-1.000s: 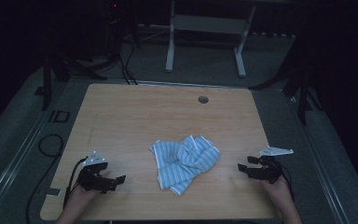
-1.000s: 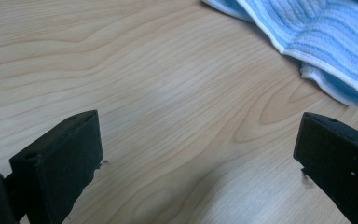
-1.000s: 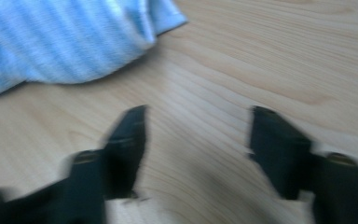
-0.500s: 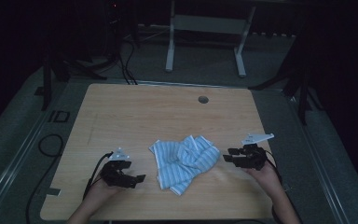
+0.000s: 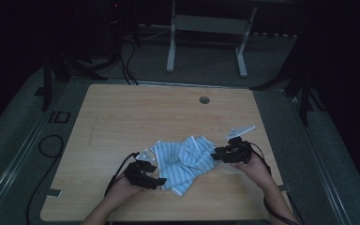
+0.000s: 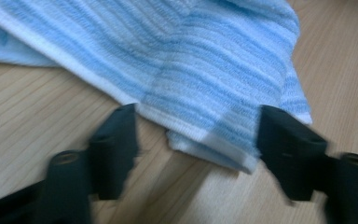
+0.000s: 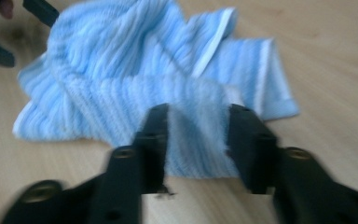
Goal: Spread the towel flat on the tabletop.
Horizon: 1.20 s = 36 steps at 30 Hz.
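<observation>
- The left tongs [image 5: 161,181] are now in from the bench's left edge, jaws spread at the striped towel's [image 5: 183,162] near hem.
- The right tongs [image 5: 217,153] have closed in too, jaws straddling the towel's right edge.
</observation>
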Motion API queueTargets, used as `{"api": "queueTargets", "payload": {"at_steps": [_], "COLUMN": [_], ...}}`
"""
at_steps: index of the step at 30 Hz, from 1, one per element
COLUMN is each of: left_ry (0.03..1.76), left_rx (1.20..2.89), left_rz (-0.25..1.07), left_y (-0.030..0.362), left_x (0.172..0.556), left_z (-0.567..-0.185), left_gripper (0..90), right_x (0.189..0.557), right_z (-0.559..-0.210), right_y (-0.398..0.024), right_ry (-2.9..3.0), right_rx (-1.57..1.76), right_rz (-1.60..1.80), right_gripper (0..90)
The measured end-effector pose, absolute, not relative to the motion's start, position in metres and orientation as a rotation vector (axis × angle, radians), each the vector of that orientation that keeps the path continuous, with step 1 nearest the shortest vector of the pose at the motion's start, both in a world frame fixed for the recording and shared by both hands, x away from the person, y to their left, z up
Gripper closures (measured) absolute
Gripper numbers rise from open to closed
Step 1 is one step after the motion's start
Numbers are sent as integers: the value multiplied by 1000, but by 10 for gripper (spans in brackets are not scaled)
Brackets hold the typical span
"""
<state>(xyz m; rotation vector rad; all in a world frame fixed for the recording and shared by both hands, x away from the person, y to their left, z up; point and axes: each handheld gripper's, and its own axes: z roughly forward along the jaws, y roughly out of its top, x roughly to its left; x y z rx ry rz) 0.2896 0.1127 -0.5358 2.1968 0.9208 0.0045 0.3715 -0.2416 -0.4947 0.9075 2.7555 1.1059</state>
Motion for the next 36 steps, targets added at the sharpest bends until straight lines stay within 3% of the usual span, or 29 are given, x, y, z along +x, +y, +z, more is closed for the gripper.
{"api": "queueTargets", "payload": {"at_steps": [1, 3, 4, 6, 10, 16, 17, 18, 19, 20, 21, 22, 23, 24, 27, 31, 32, 36], "left_ry": [888, 868, 853, 841, 843, 830, 824, 823, 820, 825, 840, 840, 832, 834, 838, 813, 812, 795], "left_rx": [2203, 2226, 2241, 2272, 2259, 2294, 2293, 2294, 2287, 2279, 2290, 2290, 2296, 2300, 2308, 2330, 2328, 2324], "left_rz": [-7, -10, -6, -4, 34, 77, 73, 84, 76, 65, 72, 72, 72, 90, 106, 130, 134, 142], "left_y": [110, 107, 105, 101, 99, 100, 99, 99, 98, 96, 95, 95, 93, 91, 89, 85, 85, 86], "left_x": [290, 290, 290, 291, 291, 288, 287, 287, 288, 289, 290, 290, 291, 291, 293, 293, 293, 293], "left_z": [-537, -537, -537, -538, -536, -533, -533, -533, -533, -533, -534, -534, -535, -536, -538, -543, -543, -541], "left_gripper": [409, 445, 510, 574, 889, 900, 900, 900, 900, 812, 645, 567, 567, 482, 442, 500, 532, 809], "right_x": [369, 368, 366, 364, 362, 362, 364, 367, 370, 372, 376, 379, 379, 385, 389, 387, 386, 382], "right_z": [-496, -497, -497, -497, -493, -479, -478, -479, -479, -481, -483, -485, -485, -491, -496, -504, -504, -501], "right_y": [-239, -239, -238, -238, -239, -247, -248, -248, -248, -248, -247, -246, -246, -244, -242, -233, -231, -227], "right_ry": [2762, 2771, 2756, 2747, 2702, 2598, 2600, 2606, 2598, 2603, 2628, 2640, 2640, 2672, 2697, 2762, 2769, 2758], "right_rx": [880, 873, 857, 850, 838, 840, 856, 879, 899, 916, 938, 958, 958, 996, 1015, 956, 943, 890], "right_rz": [1065, 1062, 1043, 1044, 1048, 1096, 1120, 1155, 1165, 1172, 1174, 1170, 1170, 1157, 1145, 1052, 1035, 1007], "right_gripper": [803, 854, 897, 900, 900, 900, 855, 690, 626, 538, 502, 490, 490, 473, 480, 811, 846, 868]}}
